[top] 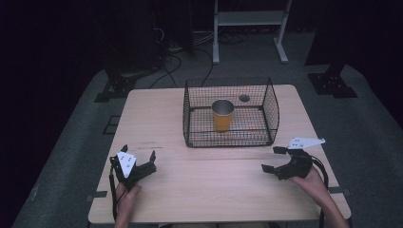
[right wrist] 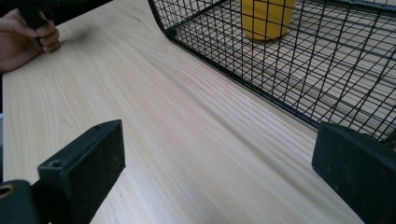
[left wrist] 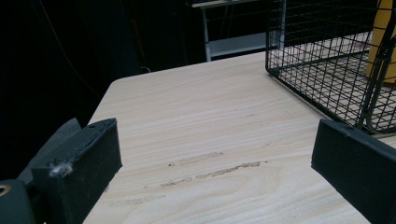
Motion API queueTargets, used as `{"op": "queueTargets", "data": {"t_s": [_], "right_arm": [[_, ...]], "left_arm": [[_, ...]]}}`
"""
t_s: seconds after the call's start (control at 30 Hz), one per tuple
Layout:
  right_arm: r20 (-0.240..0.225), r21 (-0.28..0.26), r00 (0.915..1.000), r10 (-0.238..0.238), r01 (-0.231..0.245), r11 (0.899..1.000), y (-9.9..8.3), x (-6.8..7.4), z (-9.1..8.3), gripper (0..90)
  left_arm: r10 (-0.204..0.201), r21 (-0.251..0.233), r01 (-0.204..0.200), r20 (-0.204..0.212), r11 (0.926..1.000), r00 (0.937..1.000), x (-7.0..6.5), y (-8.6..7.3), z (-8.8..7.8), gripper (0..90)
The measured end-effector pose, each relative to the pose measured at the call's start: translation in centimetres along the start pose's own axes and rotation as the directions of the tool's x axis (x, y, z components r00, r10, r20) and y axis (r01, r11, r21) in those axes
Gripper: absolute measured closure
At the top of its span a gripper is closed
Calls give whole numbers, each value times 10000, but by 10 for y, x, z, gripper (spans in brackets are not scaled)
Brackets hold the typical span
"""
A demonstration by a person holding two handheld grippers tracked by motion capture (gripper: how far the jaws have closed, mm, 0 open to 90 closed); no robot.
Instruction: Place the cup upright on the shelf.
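The yellow cup [top: 222,115] stands upright inside the black wire basket [top: 231,137], about at its middle, silver rim up, clear of the mesh walls on every side. The basket sits on the far half of the tabletop [top: 209,190], a little right of centre. In my right gripper view the cup's yellow base [right wrist: 267,18] shows through the mesh at the top, and the basket's near rim [right wrist: 243,84] runs diagonally just beyond my jaws.

My left gripper [top: 139,162] is at the near left of the tabletop, well apart from the basket, jaws spread wide with nothing between them but bare wood. In my left gripper view the basket's corner [left wrist: 275,70] sits up at the right, a sliver of the cup [left wrist: 382,28] behind the wire, and faint scuff marks [left wrist: 215,170] streak the wood ahead.

My right gripper [top: 273,159] is at the near right, jaws also gaping and holding nothing, its tips pointing left toward the basket's near right corner, near it but not touching. My left hand [right wrist: 23,39] shows far off at the top left of my right gripper view, resting on the tabletop.

Beyond the tabletop there's grey floor [top: 361,123] and a white frame [top: 249,19] at the far side.
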State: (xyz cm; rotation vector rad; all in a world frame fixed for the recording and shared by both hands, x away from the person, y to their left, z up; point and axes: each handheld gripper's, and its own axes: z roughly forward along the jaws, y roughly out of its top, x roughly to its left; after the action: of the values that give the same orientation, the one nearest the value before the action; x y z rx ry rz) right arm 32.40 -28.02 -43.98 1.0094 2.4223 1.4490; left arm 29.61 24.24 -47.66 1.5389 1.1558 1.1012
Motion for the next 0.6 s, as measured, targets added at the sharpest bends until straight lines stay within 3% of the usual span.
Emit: {"op": "queueTargets", "data": {"t_s": [0.33, 0.6], "right_arm": [[138, -144, 9999, 8, -7, 9999, -14, 6, -5, 20], [142, -666, 9997, 223, -213, 9976, -29, 16, -7, 20]], "left_arm": [[10, 0, -10, 3, 10000, 10000, 0, 0, 0, 8], [7, 3, -7, -4, 10000, 10000, 0, 0, 0, 8]]}}
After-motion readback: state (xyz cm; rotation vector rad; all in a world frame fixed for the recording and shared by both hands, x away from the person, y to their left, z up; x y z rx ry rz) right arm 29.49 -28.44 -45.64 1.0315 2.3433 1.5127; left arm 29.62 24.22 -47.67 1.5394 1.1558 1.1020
